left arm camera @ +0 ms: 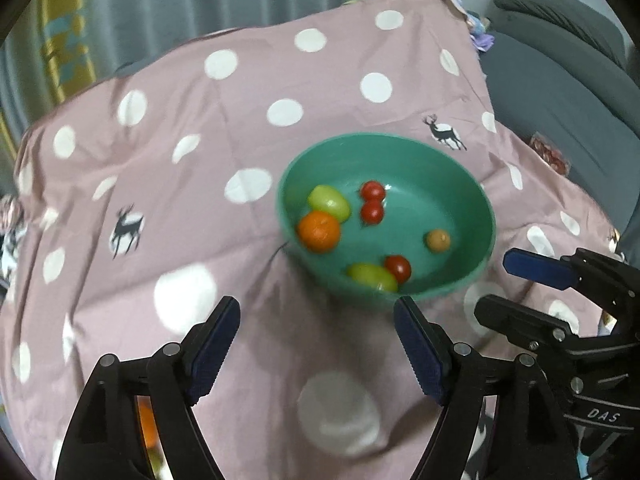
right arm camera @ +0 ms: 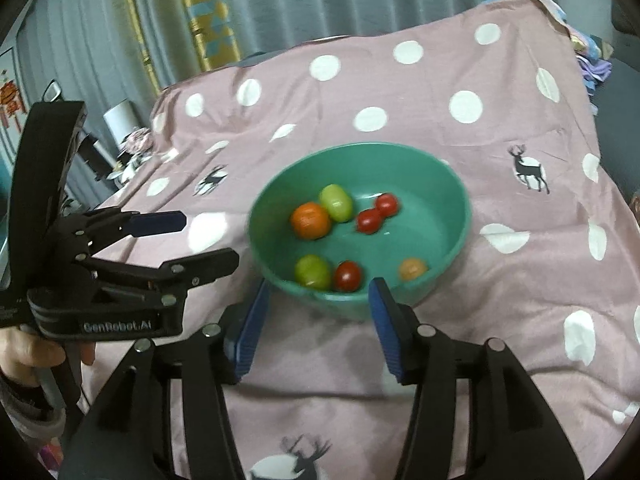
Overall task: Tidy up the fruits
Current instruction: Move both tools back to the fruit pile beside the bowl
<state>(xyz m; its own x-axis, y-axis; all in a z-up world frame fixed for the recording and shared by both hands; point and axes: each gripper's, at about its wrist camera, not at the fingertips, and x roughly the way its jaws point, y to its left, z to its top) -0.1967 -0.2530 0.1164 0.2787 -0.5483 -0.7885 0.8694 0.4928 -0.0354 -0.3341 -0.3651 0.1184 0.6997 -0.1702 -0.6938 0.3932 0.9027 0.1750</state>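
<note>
A teal bowl [left arm camera: 384,138] [right arm camera: 360,147] stands on a pink spotted cloth. In it lie an orange [left arm camera: 319,231] [right arm camera: 311,220], two green fruits [left arm camera: 329,202] [left arm camera: 372,277], three red cherry tomatoes [left arm camera: 373,191] [right arm camera: 348,276] and a small tan fruit [left arm camera: 438,240] [right arm camera: 413,269]. My left gripper [left arm camera: 318,308] [right arm camera: 208,240] hangs open just short of the bowl's near left side, with only cloth between its fingers. My right gripper [right arm camera: 320,286] [left arm camera: 494,286] is open too; its blue pads stand either side of the bowl's near wall without pressing on it.
The pink cloth [left arm camera: 200,140] with white dots and deer drapes over the whole surface and falls away at the far edge. A grey sofa [left arm camera: 560,80] is at the right, curtains behind. A hand [right arm camera: 28,352] holds the left gripper. Clutter [right arm camera: 132,144] sits beyond the cloth's left edge.
</note>
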